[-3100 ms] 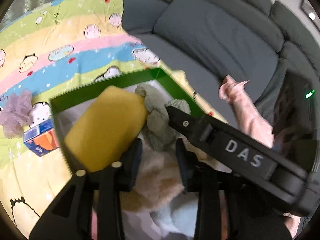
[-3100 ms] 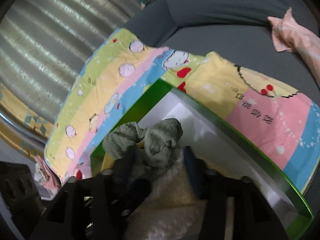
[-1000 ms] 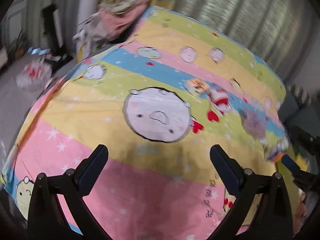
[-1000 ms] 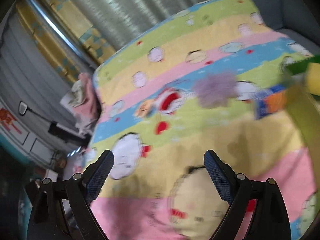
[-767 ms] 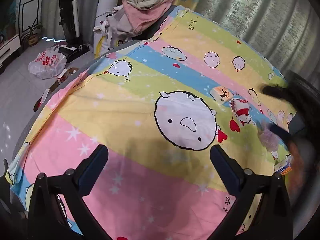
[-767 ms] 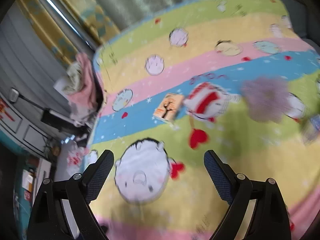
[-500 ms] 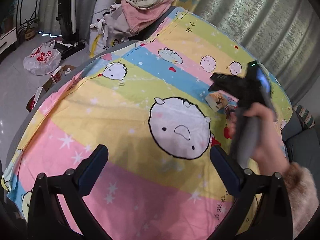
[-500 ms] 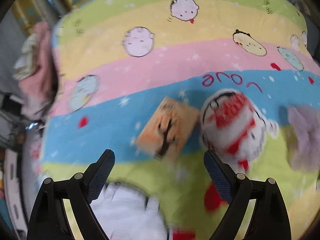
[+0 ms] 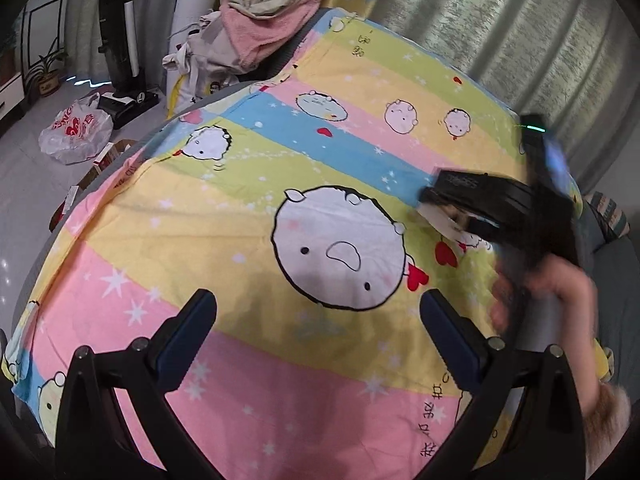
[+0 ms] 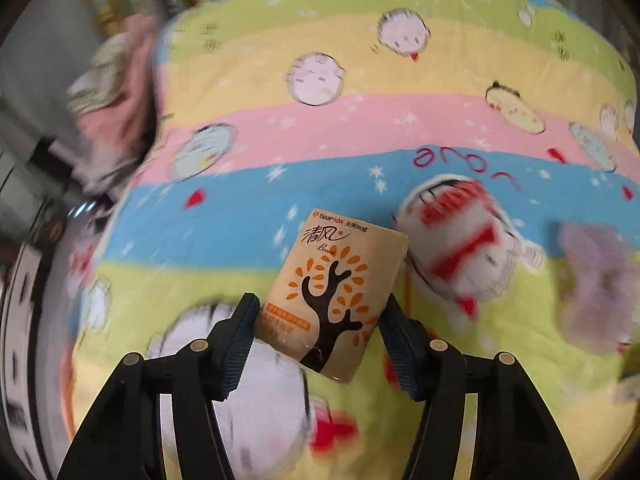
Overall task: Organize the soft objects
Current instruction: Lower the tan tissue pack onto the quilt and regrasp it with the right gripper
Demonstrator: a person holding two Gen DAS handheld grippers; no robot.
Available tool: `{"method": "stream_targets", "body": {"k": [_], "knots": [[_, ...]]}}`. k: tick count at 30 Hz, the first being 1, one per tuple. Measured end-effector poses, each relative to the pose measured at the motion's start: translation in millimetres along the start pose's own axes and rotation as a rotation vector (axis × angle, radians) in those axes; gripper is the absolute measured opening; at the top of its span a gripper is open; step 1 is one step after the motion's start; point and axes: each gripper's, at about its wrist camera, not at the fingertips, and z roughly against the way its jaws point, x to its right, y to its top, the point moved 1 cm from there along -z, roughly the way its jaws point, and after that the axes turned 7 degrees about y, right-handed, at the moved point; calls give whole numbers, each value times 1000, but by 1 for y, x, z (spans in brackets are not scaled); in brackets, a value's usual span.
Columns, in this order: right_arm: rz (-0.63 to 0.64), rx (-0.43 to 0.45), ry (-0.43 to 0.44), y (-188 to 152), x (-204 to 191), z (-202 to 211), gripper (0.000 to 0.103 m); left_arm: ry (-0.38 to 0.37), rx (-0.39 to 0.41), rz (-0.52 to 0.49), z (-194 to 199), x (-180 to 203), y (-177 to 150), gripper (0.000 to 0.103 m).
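My right gripper (image 10: 318, 334) points down at a beige soft tissue pack printed with a black tree and orange leaves (image 10: 334, 296). The pack lies tilted on the striped cartoon-print bedsheet (image 10: 360, 128), its near half between my blue-padded fingers (image 10: 236, 344). The jaws have just been closing and stand about half open; both pads sit at the pack's side edges (whether they already press it I cannot tell). Just right of the pack lies a red-and-white plush toy (image 10: 460, 236), blurred, and farther right a fluffy lilac puff (image 10: 600, 280).

My left gripper (image 9: 318, 336) hovers wide open over the sheet's pink and yellow stripes, holding nothing. In its view my right hand (image 9: 556, 300) grasps the black gripper body (image 9: 492, 204) over the pack. A heap of pink and beige laundry (image 9: 268, 16) lies beyond the sheet's far edge.
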Motion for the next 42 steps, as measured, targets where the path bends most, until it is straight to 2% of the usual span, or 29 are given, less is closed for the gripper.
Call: {"method": "stream_targets", "body": {"k": [4, 7, 11, 14, 15, 17, 20, 22, 25, 27, 29, 31, 32, 33, 35, 39, 42], "knots": [[56, -17, 97, -52, 10, 62, 63, 5, 0, -9, 2, 5, -5, 101], [52, -52, 135, -95, 25, 90, 63, 10, 3, -20, 5, 9, -11, 102], [43, -88, 71, -146, 44, 116, 63, 1, -2, -56, 7, 20, -19, 101], [79, -120, 35, -169, 52, 121, 64, -7, -14, -101, 8, 29, -28, 102], [101, -132, 37, -176, 55, 121, 68, -8, -18, -111, 8, 31, -31, 102], [96, -132, 33, -182, 62, 122, 76, -21, -27, -117, 9, 33, -36, 101], [19, -101, 34, -181, 80, 132, 78, -73, -60, -122, 7, 37, -42, 101], [-26, -58, 65, -177, 90, 144, 78, -131, -89, -131, 4, 44, -46, 100], [-128, 39, 153, -173, 109, 165, 77, -260, -147, -150, 3, 60, -57, 98], [-169, 58, 183, -172, 117, 168, 59, -324, -179, -177, 3, 73, -64, 92], [-192, 42, 207, -172, 121, 164, 50, -361, -206, -210, 2, 88, -72, 90], [-222, 14, 238, -174, 125, 155, 50, -390, -230, -249, 0, 104, -82, 80], [-225, 3, 246, -174, 125, 151, 50, -402, -249, -269, -1, 112, -87, 68], [-227, -10, 255, -175, 126, 147, 45, -421, -273, -275, -3, 118, -92, 61], [-246, -23, 252, -177, 128, 141, 45, -432, -318, -290, -9, 126, -99, 60], [-277, -46, 283, -180, 133, 134, 45, -420, -343, -340, -16, 143, -112, 45], [-284, -83, 300, -183, 132, 123, 45, -403, -316, -382, -15, 151, -117, 41]]}}
